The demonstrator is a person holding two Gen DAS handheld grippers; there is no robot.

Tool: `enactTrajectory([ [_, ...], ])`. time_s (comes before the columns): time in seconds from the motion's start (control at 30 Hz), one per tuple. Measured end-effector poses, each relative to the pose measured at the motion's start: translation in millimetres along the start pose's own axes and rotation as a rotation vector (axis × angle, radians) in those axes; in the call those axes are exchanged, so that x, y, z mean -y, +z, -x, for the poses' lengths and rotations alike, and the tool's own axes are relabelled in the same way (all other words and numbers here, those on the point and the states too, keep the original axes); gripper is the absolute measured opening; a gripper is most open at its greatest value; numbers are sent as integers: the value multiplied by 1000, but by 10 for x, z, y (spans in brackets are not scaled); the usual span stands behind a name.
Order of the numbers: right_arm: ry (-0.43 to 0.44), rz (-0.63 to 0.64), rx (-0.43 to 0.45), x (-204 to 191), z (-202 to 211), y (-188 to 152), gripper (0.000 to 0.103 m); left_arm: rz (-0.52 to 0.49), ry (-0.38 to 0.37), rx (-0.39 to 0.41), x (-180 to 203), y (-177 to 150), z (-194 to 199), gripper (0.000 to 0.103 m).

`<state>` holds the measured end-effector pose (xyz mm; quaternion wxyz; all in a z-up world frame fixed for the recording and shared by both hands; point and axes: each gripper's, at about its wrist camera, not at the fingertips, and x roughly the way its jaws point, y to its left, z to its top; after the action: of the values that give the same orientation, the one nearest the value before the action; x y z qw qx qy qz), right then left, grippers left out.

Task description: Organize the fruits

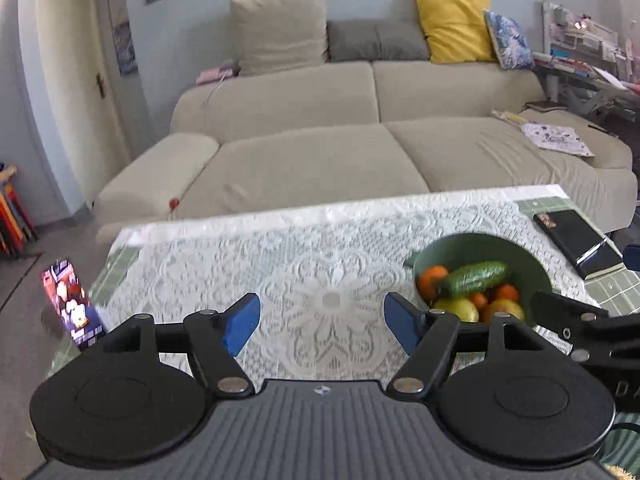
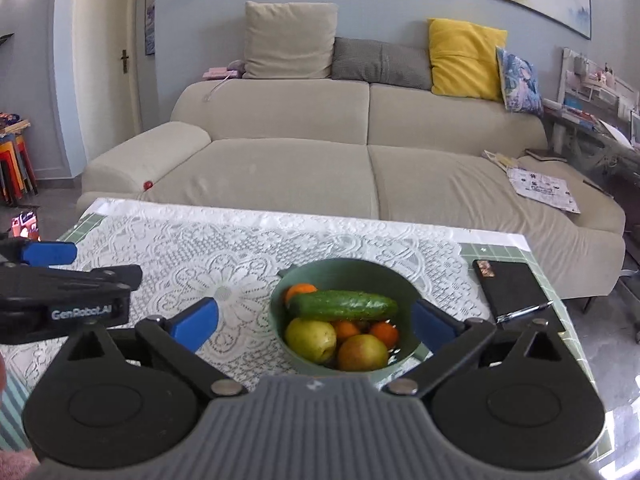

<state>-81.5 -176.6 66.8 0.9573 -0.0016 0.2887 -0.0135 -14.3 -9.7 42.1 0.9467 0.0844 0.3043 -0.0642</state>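
Observation:
A green bowl (image 2: 340, 266) stands on the lace-covered table and holds a cucumber (image 2: 344, 306) lying across several oranges (image 2: 384, 332), a yellow-green apple (image 2: 310, 338) and a reddish apple (image 2: 362, 352). My right gripper (image 2: 316, 322) is open wide just in front of the bowl, a blue finger on each side; the left pad (image 2: 196, 322) is clear of it. My left gripper (image 1: 322, 320) is open over bare lace, nothing between its fingers. In the left wrist view the bowl (image 1: 460, 240) and cucumber (image 1: 476, 278) lie to its right.
A black notebook (image 2: 516, 292) with a pen lies at the table's right end. A lit phone (image 1: 72, 304) leans at the table's left edge. A beige sofa (image 2: 280, 168) runs behind the table's far edge. The left gripper's finger (image 2: 48, 252) shows at the right view's left side.

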Motion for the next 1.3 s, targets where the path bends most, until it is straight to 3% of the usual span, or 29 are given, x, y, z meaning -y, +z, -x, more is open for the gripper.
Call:
enactTrajectory([
  [0.2,2,-2,-59,14,-187,-148,99,18,6,-89,6,-166,-190,83],
  [0.47,10,-40,-123,105,-374,-264,99,23,-4,-143,35,-266,-289,83],
  [1.3,22,-27,-129,72,-375,-279,99,33,-8,-154,28,-262,-292,83],
])
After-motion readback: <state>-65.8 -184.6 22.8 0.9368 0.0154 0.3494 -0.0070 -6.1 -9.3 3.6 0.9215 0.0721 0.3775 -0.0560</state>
